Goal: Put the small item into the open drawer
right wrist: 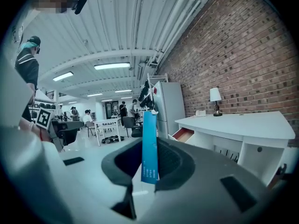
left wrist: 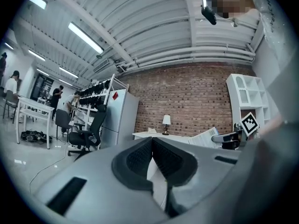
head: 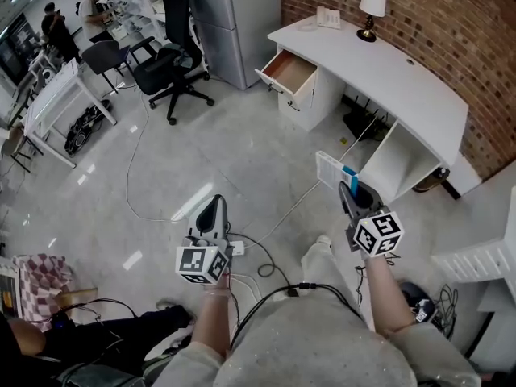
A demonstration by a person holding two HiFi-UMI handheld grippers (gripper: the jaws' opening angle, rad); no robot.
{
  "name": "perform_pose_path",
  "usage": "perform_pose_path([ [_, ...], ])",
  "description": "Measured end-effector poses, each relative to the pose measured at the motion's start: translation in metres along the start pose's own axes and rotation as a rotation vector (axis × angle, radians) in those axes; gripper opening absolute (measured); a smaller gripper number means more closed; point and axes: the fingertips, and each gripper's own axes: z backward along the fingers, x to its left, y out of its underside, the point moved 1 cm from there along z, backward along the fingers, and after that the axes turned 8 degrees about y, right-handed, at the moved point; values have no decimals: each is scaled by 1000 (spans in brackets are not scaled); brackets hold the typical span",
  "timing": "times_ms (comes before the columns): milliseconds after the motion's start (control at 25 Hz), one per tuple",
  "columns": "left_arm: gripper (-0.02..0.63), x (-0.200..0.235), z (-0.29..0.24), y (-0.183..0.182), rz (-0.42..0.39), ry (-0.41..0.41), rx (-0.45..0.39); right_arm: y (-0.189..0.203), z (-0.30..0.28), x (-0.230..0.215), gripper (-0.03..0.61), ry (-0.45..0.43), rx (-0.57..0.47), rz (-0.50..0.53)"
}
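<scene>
- While the right claw [right wrist: 152,158] was clamped on the small item [right wrist: 150,134], what did you make of the thing itself?
- It looked like a thin flat packet, blue along the edge facing the claw's own camera and pale on its broad face. It sat edge-on between the pads, with a good part of it sticking out past the tips. I judged it light and fairly stiff, probably card. That would make it easy to dent under a hard squeeze and liable to pivot, since only one end was pinched.
- Where would you have held it?
- Across the two broad faces, as it was. A bite nearer the middle would have steadied it more.
- And the left claw [left wrist: 152,143]?
- Its jaws were together with nothing between them, held out over the floor to the left of the other.
- What about the open drawer [head: 290,71]?
- It stood pulled out of the white bench [head: 387,67] by the brick wall, well apart from the item, with a stretch of floor between. Its brown bottom looked bare, as far as I could tell from that far off.
- Anything else open?
- A compartment [head: 399,156] under the near end of the bench was open-fronted and looked empty. On top I saw only a lamp [head: 372,5] and a phone-like thing [head: 327,16]
</scene>
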Motion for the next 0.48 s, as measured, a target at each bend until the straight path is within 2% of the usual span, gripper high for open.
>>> perform_pose_path([
  [240, 5, 5, 11, 13, 25, -5, 32, 5, -1, 5, 67, 11, 9, -9],
  [480, 5, 18, -11, 13, 20, -31, 39, 13, -19, -22, 69, 19, 22, -44],
])
